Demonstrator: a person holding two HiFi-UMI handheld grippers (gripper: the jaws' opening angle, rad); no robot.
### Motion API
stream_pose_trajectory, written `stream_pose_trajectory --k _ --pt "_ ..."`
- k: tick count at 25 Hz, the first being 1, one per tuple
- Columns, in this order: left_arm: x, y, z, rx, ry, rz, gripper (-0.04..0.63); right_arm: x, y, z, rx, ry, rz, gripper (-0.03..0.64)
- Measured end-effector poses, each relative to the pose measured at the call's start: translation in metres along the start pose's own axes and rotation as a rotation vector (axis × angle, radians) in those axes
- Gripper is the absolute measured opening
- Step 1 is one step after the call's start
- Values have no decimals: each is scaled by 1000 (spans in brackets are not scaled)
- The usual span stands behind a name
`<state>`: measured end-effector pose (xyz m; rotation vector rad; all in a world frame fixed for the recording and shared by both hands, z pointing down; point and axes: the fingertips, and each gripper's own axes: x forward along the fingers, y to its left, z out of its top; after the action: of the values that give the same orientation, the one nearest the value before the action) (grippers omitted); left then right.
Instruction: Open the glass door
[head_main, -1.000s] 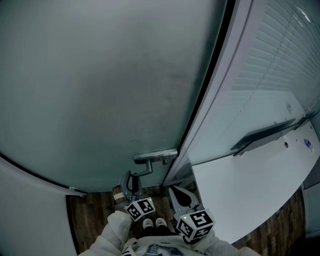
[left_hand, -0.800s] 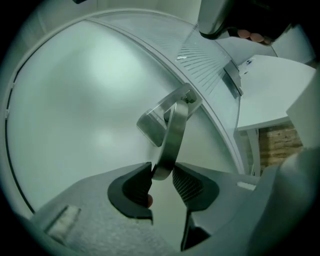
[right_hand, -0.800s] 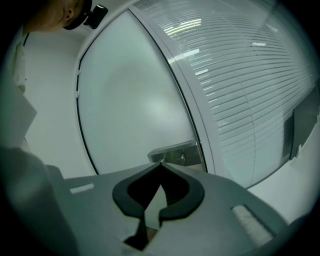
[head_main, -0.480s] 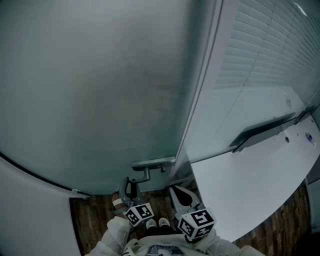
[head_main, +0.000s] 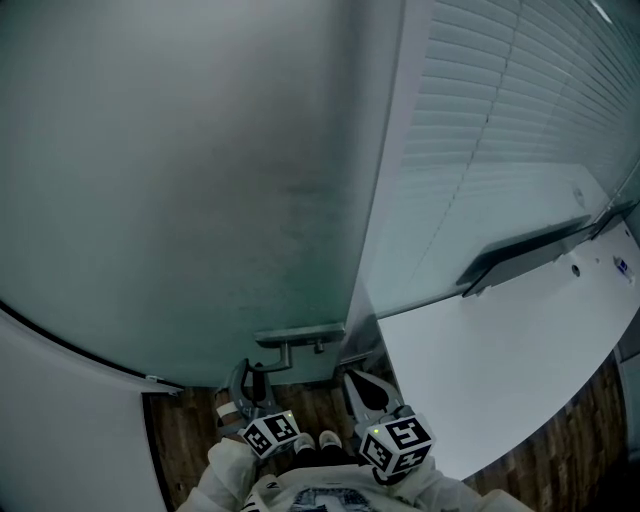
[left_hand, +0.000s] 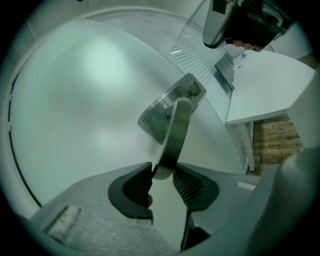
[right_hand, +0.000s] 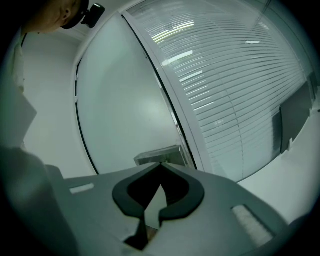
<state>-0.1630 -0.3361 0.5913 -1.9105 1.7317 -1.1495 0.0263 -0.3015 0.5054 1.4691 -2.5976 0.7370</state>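
The frosted glass door (head_main: 180, 180) fills the left and middle of the head view. Its metal lever handle (head_main: 298, 335) juts out near the door's right edge. My left gripper (head_main: 250, 385) reaches up to it from below. In the left gripper view the lever (left_hand: 175, 130) runs down between the ribbed pads, and my left gripper (left_hand: 162, 175) is shut on its end. My right gripper (head_main: 362, 390) hangs just right of the handle, apart from it. Seen from its own camera, the right gripper (right_hand: 161, 164) is shut with nothing in it, and the handle plate (right_hand: 157, 155) lies just beyond.
A glass wall with slatted blinds (head_main: 500, 130) stands right of the door. Below it a white table (head_main: 500, 380) fills the lower right. Dark wood floor (head_main: 180, 440) shows underfoot, and a white panel (head_main: 60, 420) borders the door at lower left.
The door's edge and handle have shifted left and slightly down in the head view, and the dark strip beside the door has vanished. My left gripper followed, still on the handle.
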Motion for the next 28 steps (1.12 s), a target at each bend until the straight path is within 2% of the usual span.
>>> stream_pose_trajectory --k 4,7,13,21,28 --pt "0 -10 -8 11 25 14 127 0 -16 -16 13 9 0 3" --pt "-15 10 2 83 26 74 137 -7 -17 -10 23 7 3 3" --pt "-24 20 10 197 23 117 140 -6 -27 -15 43 24 14 2" --pt "-24 20 14 244 20 113 143 0 -21 -21 37 43 49 2" --pt "-26 21 7 269 15 111 138 -13 -14 -20 22 27 29 3"
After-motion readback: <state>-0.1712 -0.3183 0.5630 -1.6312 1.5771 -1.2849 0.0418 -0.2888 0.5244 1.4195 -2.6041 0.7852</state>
